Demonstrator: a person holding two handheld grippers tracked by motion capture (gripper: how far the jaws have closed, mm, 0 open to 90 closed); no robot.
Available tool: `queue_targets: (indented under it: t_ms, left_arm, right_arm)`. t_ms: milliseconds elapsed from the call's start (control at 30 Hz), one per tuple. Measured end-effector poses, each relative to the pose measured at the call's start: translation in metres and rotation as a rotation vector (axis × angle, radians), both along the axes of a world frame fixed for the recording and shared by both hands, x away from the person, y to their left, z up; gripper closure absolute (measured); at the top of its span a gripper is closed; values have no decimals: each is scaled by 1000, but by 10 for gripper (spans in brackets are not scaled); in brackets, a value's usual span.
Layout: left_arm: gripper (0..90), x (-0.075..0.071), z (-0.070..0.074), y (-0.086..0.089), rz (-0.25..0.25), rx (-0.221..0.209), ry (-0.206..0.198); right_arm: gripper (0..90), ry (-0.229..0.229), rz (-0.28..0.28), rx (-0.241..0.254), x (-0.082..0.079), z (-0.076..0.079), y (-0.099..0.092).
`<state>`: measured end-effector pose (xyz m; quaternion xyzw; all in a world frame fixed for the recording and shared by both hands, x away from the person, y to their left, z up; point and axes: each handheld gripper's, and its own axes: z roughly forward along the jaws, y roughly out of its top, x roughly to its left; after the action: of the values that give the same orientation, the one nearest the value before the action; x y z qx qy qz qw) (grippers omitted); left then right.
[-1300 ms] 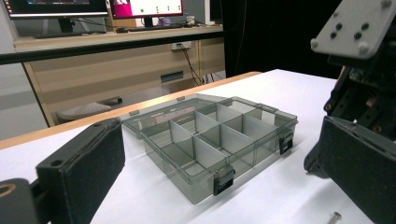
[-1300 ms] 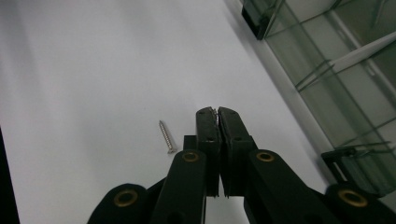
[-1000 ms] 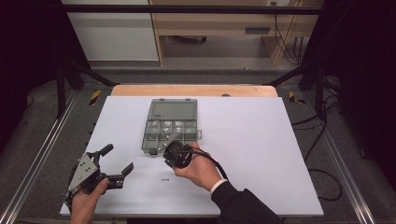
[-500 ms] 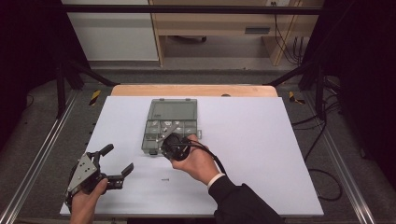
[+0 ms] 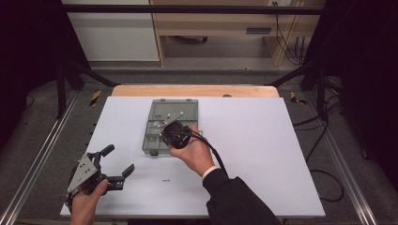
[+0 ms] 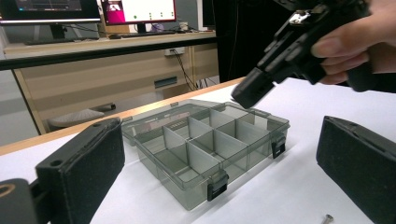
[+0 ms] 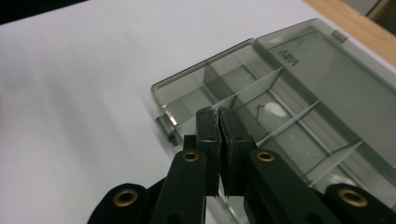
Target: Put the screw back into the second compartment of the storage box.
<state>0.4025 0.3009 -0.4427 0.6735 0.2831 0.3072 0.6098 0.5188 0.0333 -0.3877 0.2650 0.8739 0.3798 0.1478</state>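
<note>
A smoky transparent compartment box (image 5: 153, 142) lies on the white table with its lid folded back flat behind it. My right gripper (image 5: 165, 137) hovers over the box's near compartments, tilted down, jaws pressed together. In the right gripper view the shut right gripper (image 7: 217, 112) points at the box (image 7: 299, 88); a tiny pale sliver shows at the tips, and I cannot tell what it is. My left gripper (image 5: 118, 159) rests open at the table's near left. In its own view the left gripper (image 6: 219, 172) frames the box (image 6: 205, 144). A small screw (image 5: 165, 180) lies on the table.
The screw (image 6: 328, 217) lies just before the box's near latches. Small pale pieces (image 7: 271, 111) sit in some compartments. A wooden strip (image 5: 195, 90) edges the table's far side, with metal rails along both sides and cables on the floor at the right.
My right gripper has moved away from the near table area, up and farther over the box. The left gripper has stayed put.
</note>
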Motion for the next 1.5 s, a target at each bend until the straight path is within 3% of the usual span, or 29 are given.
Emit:
queue_targets:
  t_ms: [267, 700, 1000, 1200, 1500]
  left_arm:
    - [7, 1, 0, 2, -19, -40, -1]
    - [7, 2, -2, -2, -34, -19, 2]
    - [7, 2, -2, -3, -35, -14, 1]
    - [7, 2, -1, -1, -33, -17, 1]
    - [7, 2, -1, -1, -29, -17, 4]
  right_arm:
    - [881, -48, -75, 57, 14, -2, -5]
    - [881, -53, -142, 73, 37, -15, -7]
    - [880, -48, -173, 94, 51, -25, 6]
    - [742, -62, -169, 95, 55, -30, 10]
    - [486, -80, -178, 88, 47, -15, 1]
